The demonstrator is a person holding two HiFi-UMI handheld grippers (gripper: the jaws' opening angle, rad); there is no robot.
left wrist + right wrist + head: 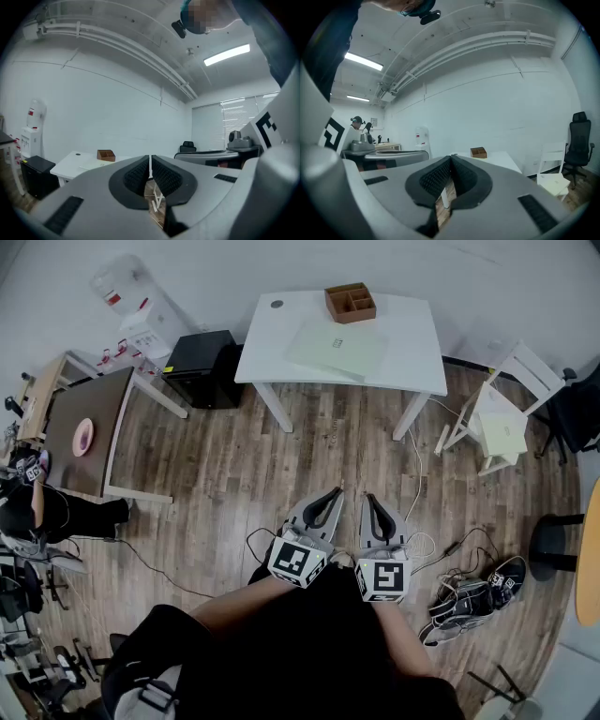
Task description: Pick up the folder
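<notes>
A pale green folder [337, 347] lies flat on the white table [272, 343] at the far side of the room, next to a brown wooden organiser box [350, 303]. Both grippers hang side by side in front of the person, well short of the table. The left gripper [334, 493] is shut with nothing in it, and so is the right gripper [371, 498]. In the left gripper view the left gripper [150, 161] has its jaws together, with the table [70, 165] and box [106, 154] far off. In the right gripper view the right gripper [451, 159] points toward the box [478, 152].
A black cabinet [200, 368] stands left of the table and a white chair [497, 418] to its right. A dark brown table [84, 432] with a pink dish sits at left. Cables [412, 474] and shoes [473, 601] lie on the wood floor. A water dispenser [131, 301] stands at back left.
</notes>
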